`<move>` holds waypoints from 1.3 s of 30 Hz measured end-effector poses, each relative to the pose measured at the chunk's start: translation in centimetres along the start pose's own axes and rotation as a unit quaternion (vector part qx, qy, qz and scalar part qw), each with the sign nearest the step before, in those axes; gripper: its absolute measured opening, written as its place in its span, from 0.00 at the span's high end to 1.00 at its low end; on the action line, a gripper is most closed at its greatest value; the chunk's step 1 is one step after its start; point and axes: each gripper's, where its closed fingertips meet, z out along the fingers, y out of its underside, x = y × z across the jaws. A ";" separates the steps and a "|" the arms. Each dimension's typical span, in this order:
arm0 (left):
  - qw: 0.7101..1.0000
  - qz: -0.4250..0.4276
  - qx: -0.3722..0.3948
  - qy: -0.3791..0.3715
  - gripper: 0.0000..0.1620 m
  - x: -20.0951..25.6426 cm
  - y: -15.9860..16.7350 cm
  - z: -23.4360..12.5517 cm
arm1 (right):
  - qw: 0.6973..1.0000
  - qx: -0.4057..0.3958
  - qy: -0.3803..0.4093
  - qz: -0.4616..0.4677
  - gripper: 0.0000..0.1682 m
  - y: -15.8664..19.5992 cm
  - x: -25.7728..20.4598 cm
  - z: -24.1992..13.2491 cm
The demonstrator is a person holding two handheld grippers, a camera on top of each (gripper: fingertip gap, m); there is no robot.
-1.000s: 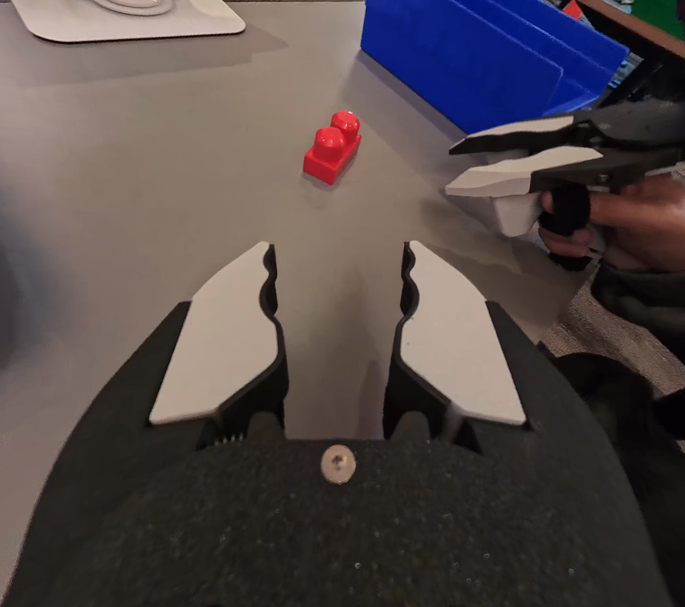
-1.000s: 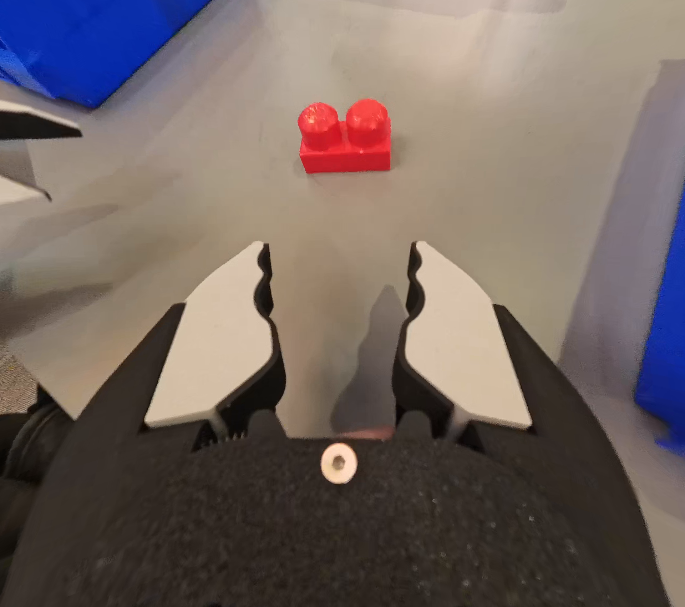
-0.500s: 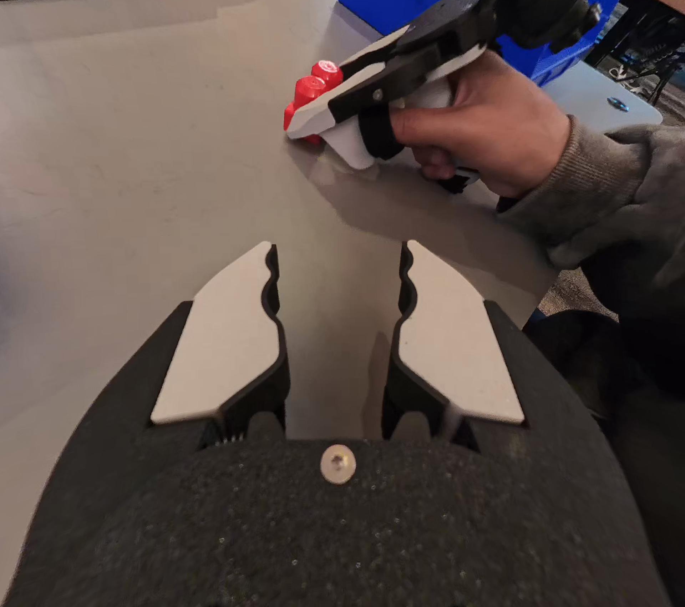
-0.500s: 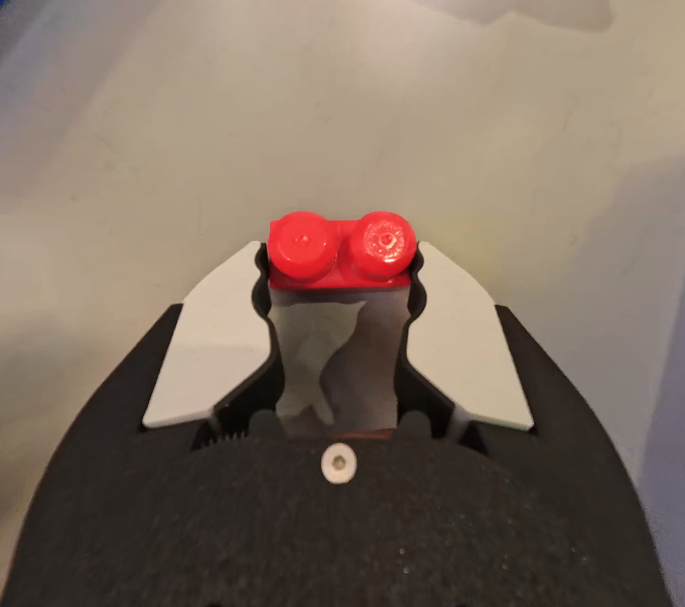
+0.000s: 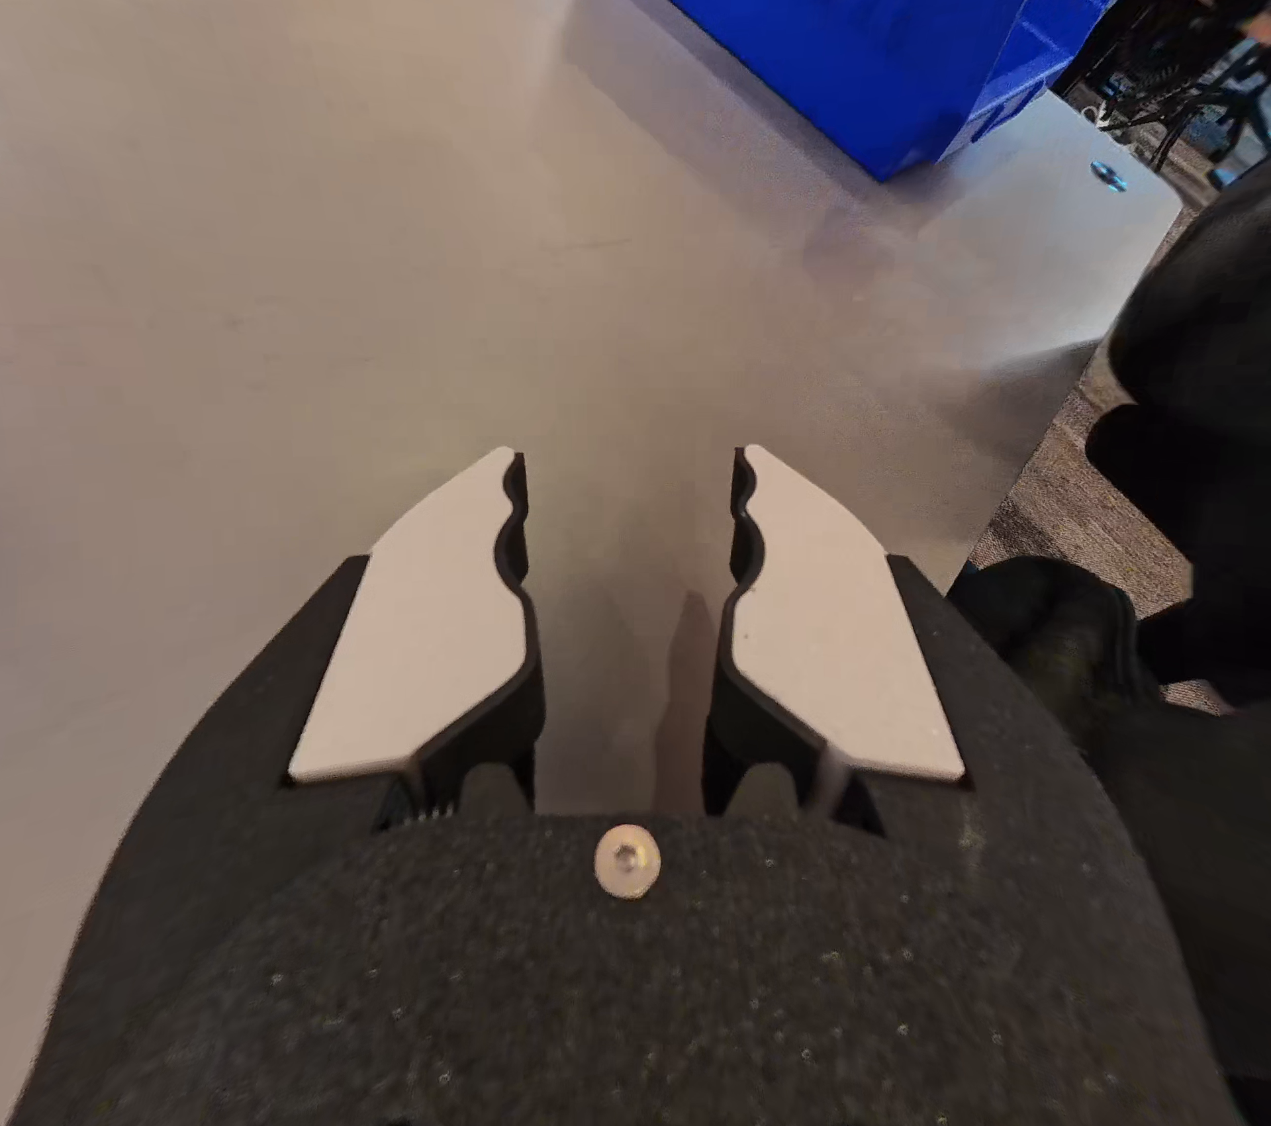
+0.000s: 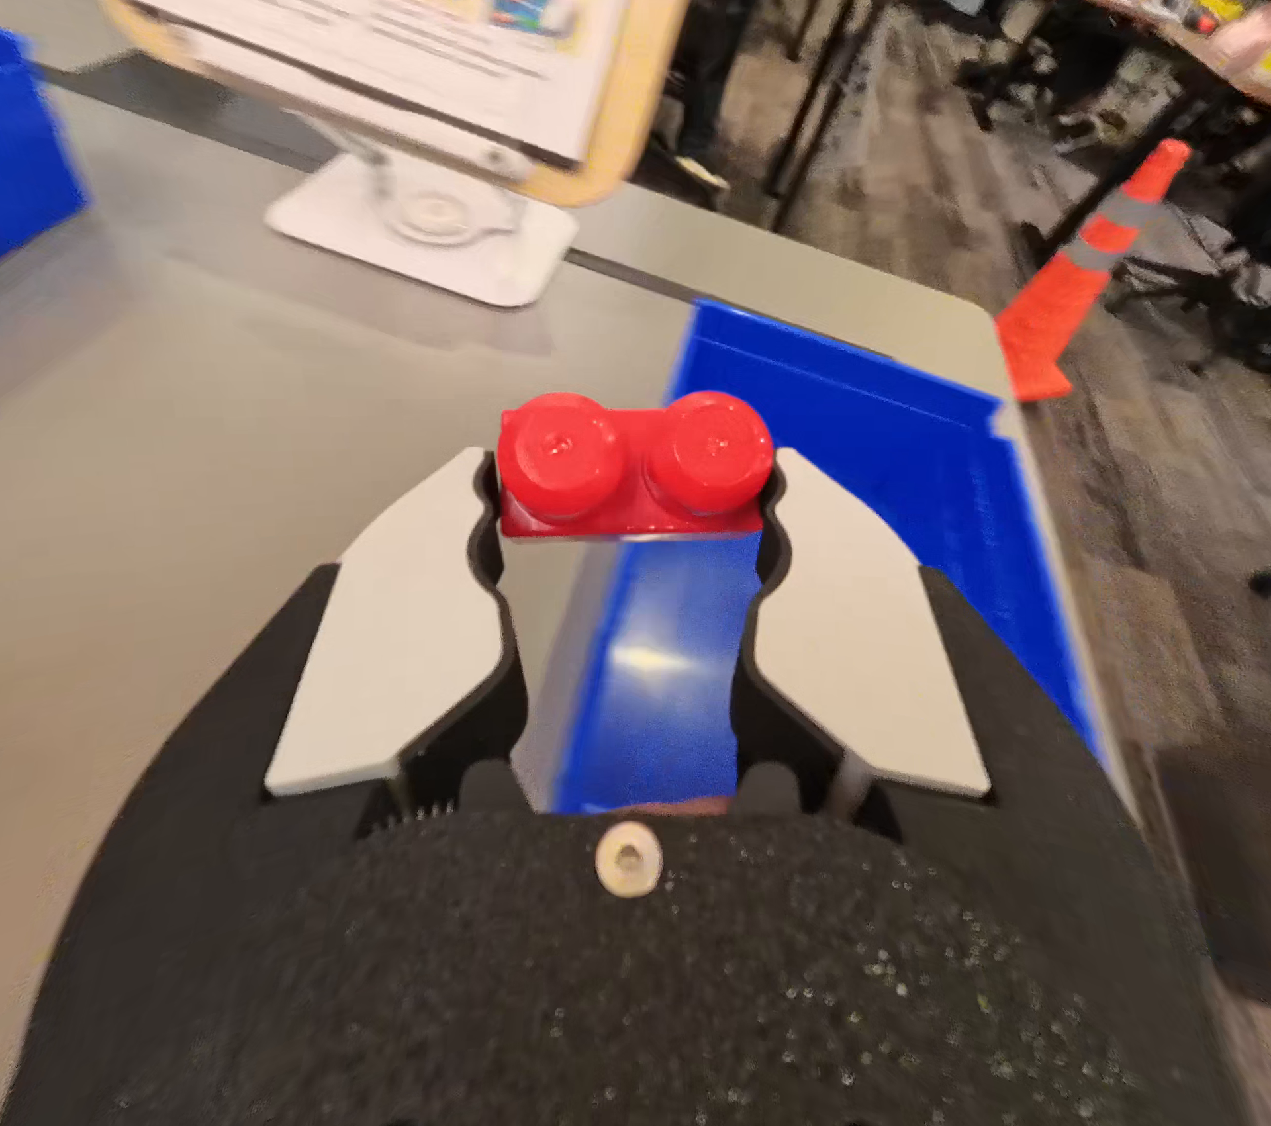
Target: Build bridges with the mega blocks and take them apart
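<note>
Red block (image 6: pixel 629 474): two-stud piece clamped by its ends between the right gripper's (image 6: pixel 629 491) fingertips, lifted off the grey table (image 6: pixel 241 439), above a blue bin's (image 6: pixel 894 439) edge.
Left gripper (image 5: pixel 626 460): jaws spread wide, holding nothing, low over bare table.
Right side: blue bin (image 5: pixel 825 6) near the table corner.
</note>
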 end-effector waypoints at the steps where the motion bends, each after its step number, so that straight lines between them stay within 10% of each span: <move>1: 1.000 0.001 0.000 0.003 0.65 0.2 0.0 0.1 | 1.000 -0.024 0.009 0.007 0.57 0.6 2.5 0.6; 12: 0.999 0.048 -0.017 0.004 0.65 2.0 0.1 1.5 | 0.954 -0.257 -0.126 -0.083 0.56 11.4 7.4 18.7; 20: 0.999 0.049 -0.012 -0.006 0.65 1.8 0.5 0.6 | 0.956 -0.263 -0.124 -0.049 0.56 12.7 6.9 21.6; 27: 1.000 0.021 0.001 0.000 0.65 1.1 0.3 -0.1 | 0.992 -0.108 -0.059 -0.013 0.57 3.3 9.5 11.5; 31: 1.000 0.018 -0.001 0.005 0.65 1.1 0.3 0.0 | 0.986 0.062 -0.149 0.044 0.64 -1.2 2.0 1.2; 39: 0.999 0.033 -0.017 0.002 0.64 1.1 0.3 0.8 | 0.915 -0.041 -0.394 0.081 0.63 11.0 -17.4 -2.9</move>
